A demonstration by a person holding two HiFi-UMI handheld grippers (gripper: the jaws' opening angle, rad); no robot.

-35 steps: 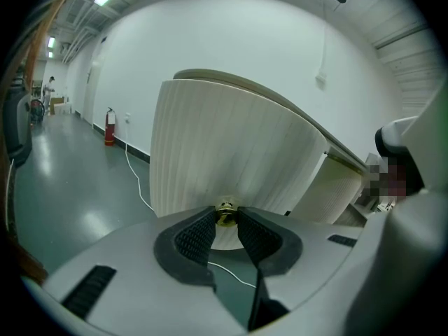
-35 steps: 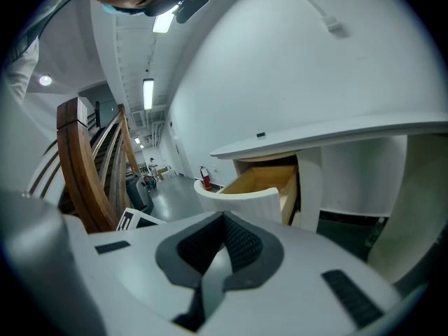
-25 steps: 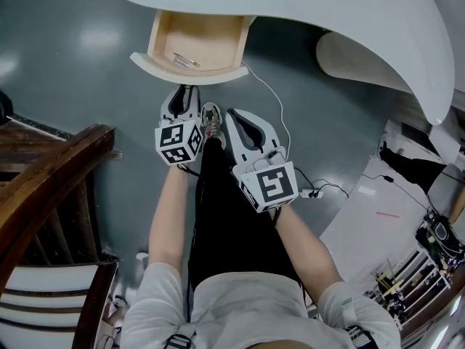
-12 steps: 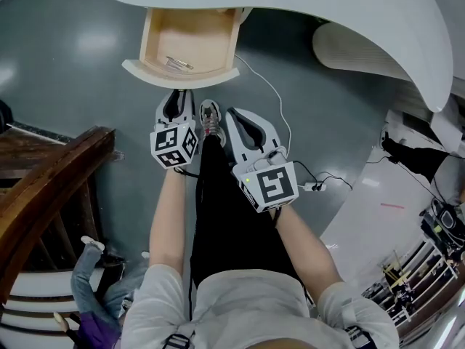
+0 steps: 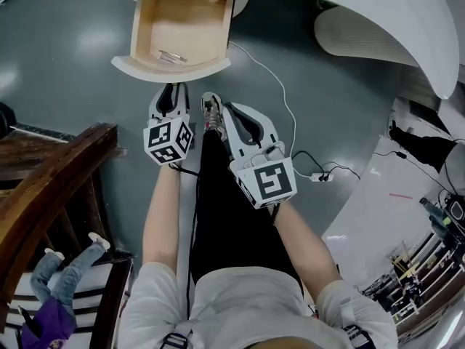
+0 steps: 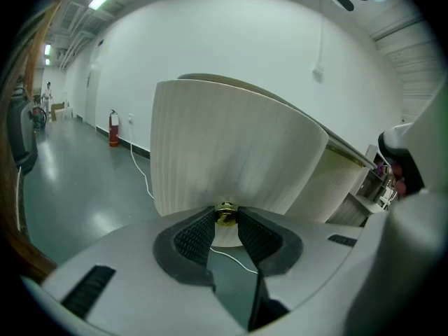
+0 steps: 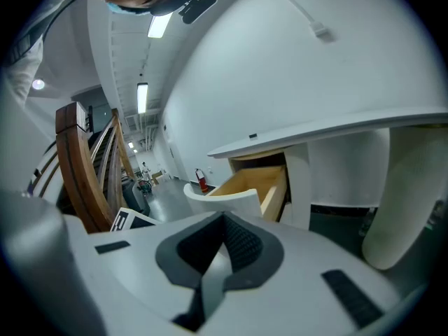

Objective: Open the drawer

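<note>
The drawer (image 5: 178,31) stands pulled out from under the white curved desk (image 5: 305,6), its wooden inside showing. A small clear item (image 5: 171,57) lies in it. Its ribbed white front (image 6: 231,152) carries a brass knob (image 6: 225,214). My left gripper (image 5: 173,86) (image 6: 225,217) is shut on that knob, with both dark pads pressed against its sides. My right gripper (image 5: 228,112) (image 7: 224,220) hangs to the right of the drawer, its jaws together with nothing between them. From the right gripper view the open drawer (image 7: 255,184) shows from the side.
A dark wooden railing (image 5: 51,187) rises at the left. A white cable (image 5: 280,107) runs over the grey floor to a power strip (image 5: 323,177). My shoe (image 5: 211,115) is between the grippers. A person in purple (image 5: 43,297) is at the lower left.
The view has drifted, so the drawer and left gripper sit further left in the picture. The grip on the knob is unchanged. A person in purple has come into view at the lower left.
</note>
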